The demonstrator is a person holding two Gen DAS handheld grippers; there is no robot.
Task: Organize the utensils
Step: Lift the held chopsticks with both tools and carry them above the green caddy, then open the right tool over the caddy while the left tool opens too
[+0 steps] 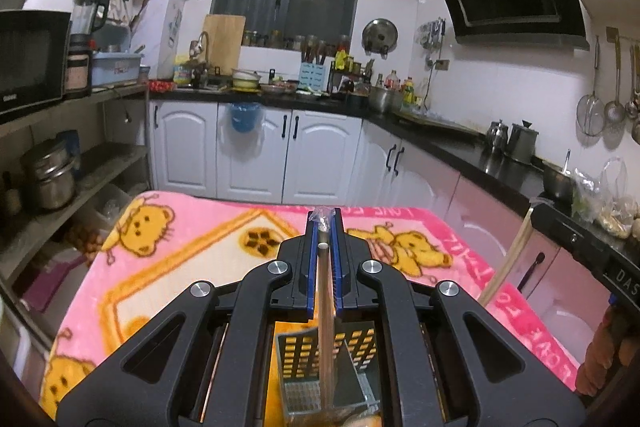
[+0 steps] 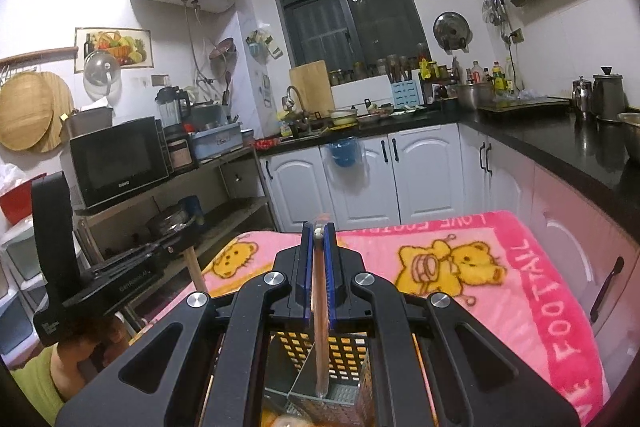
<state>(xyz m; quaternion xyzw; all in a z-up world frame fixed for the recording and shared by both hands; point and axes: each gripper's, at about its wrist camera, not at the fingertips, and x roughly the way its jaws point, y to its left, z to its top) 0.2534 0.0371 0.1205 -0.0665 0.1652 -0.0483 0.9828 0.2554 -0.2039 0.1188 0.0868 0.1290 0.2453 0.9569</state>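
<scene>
While the left gripper (image 1: 323, 227) clamped its fingers on a wooden chopstick (image 1: 326, 327), the right gripper (image 2: 319, 231) likewise pinched a second chopstick (image 2: 320, 327), each stick's lower end reaching into the perforated holder (image 2: 340, 351) on the pink-blanketed bench (image 2: 520, 287).

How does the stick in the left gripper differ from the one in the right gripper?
The left gripper's stick looks tan-brown; the right gripper's stick looks redder. A clear wrapper shows at the left gripper tips, none at the right gripper. Both are clamped and point down into the perforated holder.
</scene>
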